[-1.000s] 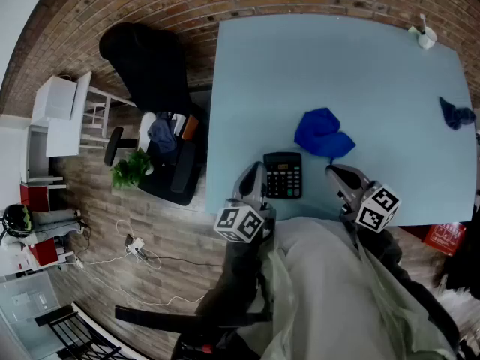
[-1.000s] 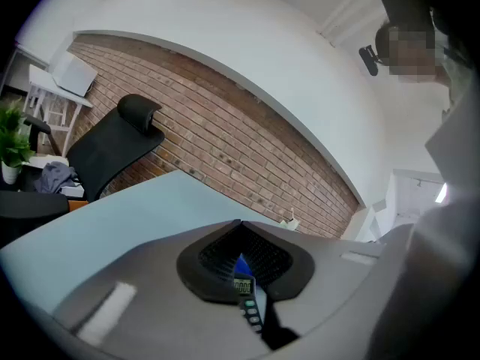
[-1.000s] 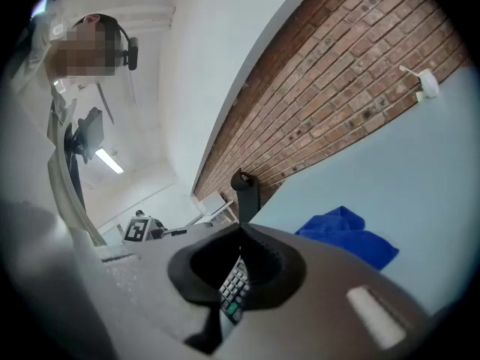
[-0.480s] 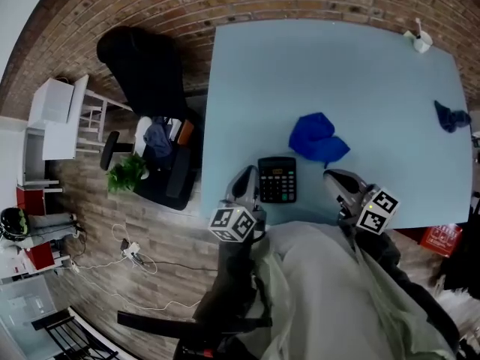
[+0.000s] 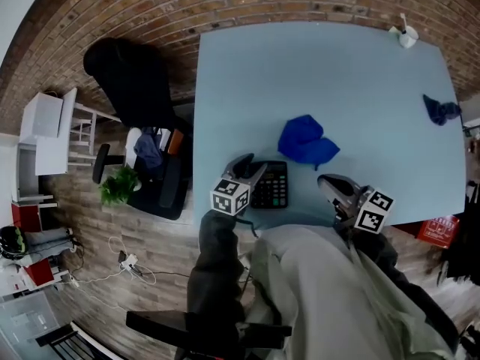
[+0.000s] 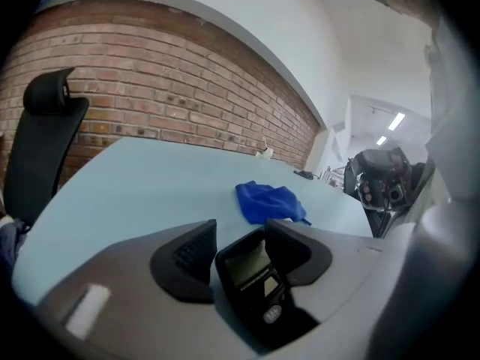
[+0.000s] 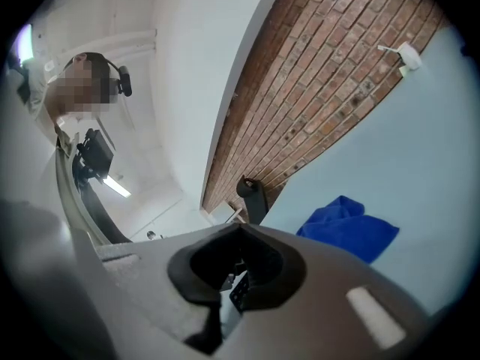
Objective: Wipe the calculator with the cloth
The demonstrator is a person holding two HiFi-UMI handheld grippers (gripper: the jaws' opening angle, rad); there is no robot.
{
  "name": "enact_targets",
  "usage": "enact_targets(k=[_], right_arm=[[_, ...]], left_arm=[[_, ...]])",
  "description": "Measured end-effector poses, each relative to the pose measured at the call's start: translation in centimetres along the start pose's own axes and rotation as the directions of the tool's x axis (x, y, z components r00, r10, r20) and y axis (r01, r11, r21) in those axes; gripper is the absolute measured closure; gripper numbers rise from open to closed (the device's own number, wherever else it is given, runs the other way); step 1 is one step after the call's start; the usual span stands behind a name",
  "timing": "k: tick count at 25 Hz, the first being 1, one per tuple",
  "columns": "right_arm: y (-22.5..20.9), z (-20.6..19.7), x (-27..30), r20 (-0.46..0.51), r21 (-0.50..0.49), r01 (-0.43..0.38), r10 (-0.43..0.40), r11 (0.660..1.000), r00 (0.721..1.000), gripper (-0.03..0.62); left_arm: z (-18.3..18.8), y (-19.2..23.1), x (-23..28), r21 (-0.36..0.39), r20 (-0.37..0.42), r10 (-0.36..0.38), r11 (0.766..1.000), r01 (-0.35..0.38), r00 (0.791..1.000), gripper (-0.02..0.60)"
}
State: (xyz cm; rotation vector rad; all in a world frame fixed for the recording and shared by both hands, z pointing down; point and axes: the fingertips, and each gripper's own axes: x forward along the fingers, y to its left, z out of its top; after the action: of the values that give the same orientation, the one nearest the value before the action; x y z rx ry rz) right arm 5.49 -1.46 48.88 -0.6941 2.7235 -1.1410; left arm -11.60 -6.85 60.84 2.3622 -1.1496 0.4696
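Note:
A black calculator (image 5: 273, 187) lies on the light blue table (image 5: 337, 73) near its front edge, with a crumpled blue cloth (image 5: 304, 142) just behind it. My left gripper (image 5: 252, 169) has come down at the calculator's left end. In the left gripper view its jaws are opening and the calculator (image 6: 251, 276) lies between them, with a gap at the left pad. The cloth (image 6: 268, 201) shows beyond it. My right gripper (image 5: 331, 185) is shut and empty, held right of the calculator; the right gripper view shows the cloth (image 7: 349, 227) ahead of it.
A small dark blue rag (image 5: 439, 109) lies near the table's right edge and a small white object (image 5: 405, 34) at the far right corner. Left of the table stand a black office chair (image 5: 131, 73) and a potted plant (image 5: 118, 186). A person stands behind in the right gripper view.
My left gripper has dropped and tilted towards the calculator, and its jaws now straddle the calculator's left end. The right gripper has stayed put.

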Motion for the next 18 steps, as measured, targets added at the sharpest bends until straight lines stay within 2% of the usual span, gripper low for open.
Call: enact_targets(k=[4, 6, 8, 9, 10, 12, 14, 16, 18], right_arm=[[-1.0, 0.2, -1.1, 0.016, 0.021, 0.028, -0.028, 0.999, 0.999, 0.592], [-1.3, 0.4, -1.4, 0.025, 0.034, 0.031, -0.032, 0.999, 0.999, 0.592], [-1.2, 0.3, -1.5, 0.026, 0.041, 0.03, -0.031, 0.999, 0.999, 0.592], [-1.1, 0.2, -1.4, 0.022, 0.041, 0.029, -0.03, 0.999, 0.999, 0.592], [-1.0, 0.1, -1.3, 0.016, 0.039, 0.027, -0.028, 0.999, 0.999, 0.592], [-0.8, -0.2, -1.0, 0.004, 0.036, 0.024, -0.024, 0.999, 1.0, 0.592], [-0.7, -0.5, -0.8, -0.006, 0.035, 0.021, -0.021, 0.999, 1.0, 0.592], [-0.7, -0.6, -0.7, -0.005, 0.034, 0.022, -0.022, 0.999, 1.0, 0.592], [-0.9, -0.5, -0.9, 0.004, 0.037, 0.032, -0.033, 0.999, 0.999, 0.592]], left_arm=[[-0.1, -0.8, 0.0, -0.013, 0.026, -0.069, 0.997, 0.07, 0.997, 0.37], [0.0, -1.3, -0.1, -0.032, 0.023, -0.13, 0.991, 0.131, 0.991, 0.366], [0.3, -1.5, -0.2, -0.061, 0.023, -0.197, 0.978, 0.198, 0.98, 0.311], [0.3, -1.5, -0.2, -0.056, 0.01, -0.221, 0.974, 0.221, 0.975, 0.304], [-0.1, -1.7, 0.0, -0.022, -0.028, -0.239, 0.971, 0.238, 0.971, 0.305], [-1.3, -2.8, 0.7, 0.091, -0.149, -0.268, 0.955, 0.283, 0.952, 0.358], [-1.6, -3.8, 1.4, 0.122, -0.192, -0.287, 0.942, 0.313, 0.939, 0.366], [-1.2, -4.2, 1.7, 0.088, -0.169, -0.295, 0.946, 0.312, 0.941, 0.393], [-0.7, -4.5, 1.4, -0.001, -0.107, -0.306, 0.952, 0.308, 0.946, 0.432]])
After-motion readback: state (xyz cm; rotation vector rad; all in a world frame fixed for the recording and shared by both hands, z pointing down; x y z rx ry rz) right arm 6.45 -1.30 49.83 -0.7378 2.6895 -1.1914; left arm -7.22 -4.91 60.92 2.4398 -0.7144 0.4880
